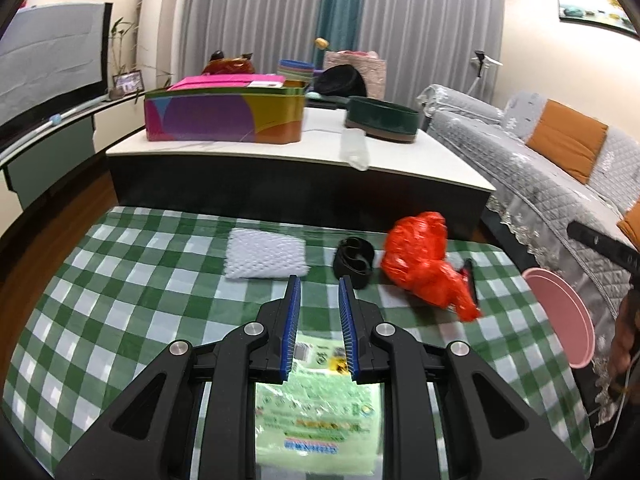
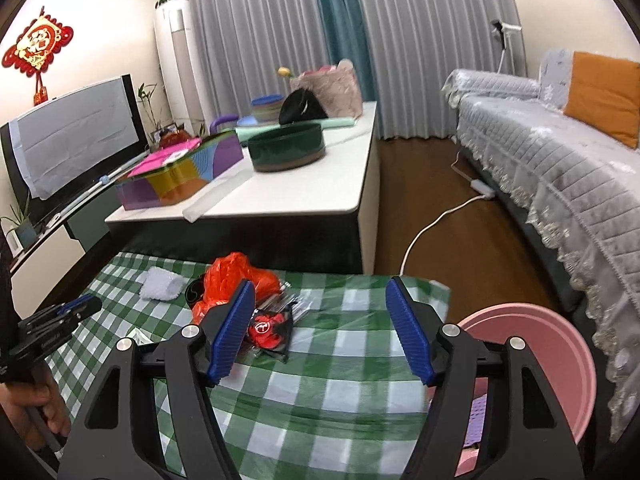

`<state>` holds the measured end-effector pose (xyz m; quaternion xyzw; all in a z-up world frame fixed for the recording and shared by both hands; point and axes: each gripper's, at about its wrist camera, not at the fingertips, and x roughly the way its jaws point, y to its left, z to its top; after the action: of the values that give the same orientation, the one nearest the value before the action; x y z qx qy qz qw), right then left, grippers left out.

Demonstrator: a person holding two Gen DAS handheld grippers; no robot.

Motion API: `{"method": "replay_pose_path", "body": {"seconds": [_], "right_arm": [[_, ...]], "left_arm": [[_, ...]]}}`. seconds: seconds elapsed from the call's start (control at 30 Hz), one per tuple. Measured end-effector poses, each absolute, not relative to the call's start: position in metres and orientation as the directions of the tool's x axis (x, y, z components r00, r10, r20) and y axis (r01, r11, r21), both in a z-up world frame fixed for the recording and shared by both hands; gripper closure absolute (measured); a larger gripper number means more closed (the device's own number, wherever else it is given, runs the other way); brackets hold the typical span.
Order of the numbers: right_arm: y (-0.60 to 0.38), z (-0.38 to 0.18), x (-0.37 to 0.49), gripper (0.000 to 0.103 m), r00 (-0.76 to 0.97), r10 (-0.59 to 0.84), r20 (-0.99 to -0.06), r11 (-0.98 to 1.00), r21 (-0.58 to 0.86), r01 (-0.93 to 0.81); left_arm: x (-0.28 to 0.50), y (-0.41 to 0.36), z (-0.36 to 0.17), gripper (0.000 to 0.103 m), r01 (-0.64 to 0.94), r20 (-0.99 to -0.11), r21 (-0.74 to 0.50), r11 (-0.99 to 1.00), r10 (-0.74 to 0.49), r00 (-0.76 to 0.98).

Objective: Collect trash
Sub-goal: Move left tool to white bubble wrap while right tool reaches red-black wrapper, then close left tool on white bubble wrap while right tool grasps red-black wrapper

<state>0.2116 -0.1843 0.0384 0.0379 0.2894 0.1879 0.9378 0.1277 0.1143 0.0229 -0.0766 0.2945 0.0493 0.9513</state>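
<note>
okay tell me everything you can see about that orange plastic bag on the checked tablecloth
The orange plastic bag is thin, glossy, crinkled film, scrunched into a loose lump with one twisted end trailing toward the near edge. It lies on the green-and-white checked tablecloth, toward the far right side, not held by either gripper. A black coiled strap sits right beside it on the left, and a red-and-black wrapper with clear film lies against its near side. Whether anything is inside cannot be told.

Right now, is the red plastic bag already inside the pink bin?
No. The red plastic bag lies on the checked tablecloth, while the pink bin stands apart beside the table.
</note>
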Motion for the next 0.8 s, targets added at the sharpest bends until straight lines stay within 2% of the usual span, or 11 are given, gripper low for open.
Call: {"method": "replay_pose_path", "body": {"seconds": [0.33,0.4,0.47,0.63,0.8], "right_arm": [[-0.157,-0.002,0.254,0.042,0.696,0.407,-0.592,0.913,0.237,-0.332],[-0.153,-0.007,0.261,0.042,0.686,0.411,-0.6,0.911,0.243,-0.333],[-0.149,-0.014,0.269,0.042,0.673,0.418,-0.611,0.908,0.26,-0.328],[-0.146,-0.031,0.284,0.042,0.636,0.423,-0.646,0.906,0.295,-0.303],[-0.143,-0.045,0.294,0.042,0.597,0.439,-0.672,0.899,0.322,-0.298]], "left_arm": [[0.17,0.134,0.002,0.083,-0.185,-0.604,-0.111,0.976,0.082,0.793],[0.181,0.133,-0.003,0.078,-0.18,-0.612,-0.098,0.979,0.084,0.787],[0.19,0.131,-0.006,0.063,-0.175,-0.616,-0.08,0.981,0.09,0.783],[0.215,0.133,-0.011,0.045,-0.177,-0.622,-0.07,0.982,0.096,0.777],[0.24,0.139,-0.022,0.043,-0.205,-0.666,-0.07,0.976,0.108,0.739]]}}
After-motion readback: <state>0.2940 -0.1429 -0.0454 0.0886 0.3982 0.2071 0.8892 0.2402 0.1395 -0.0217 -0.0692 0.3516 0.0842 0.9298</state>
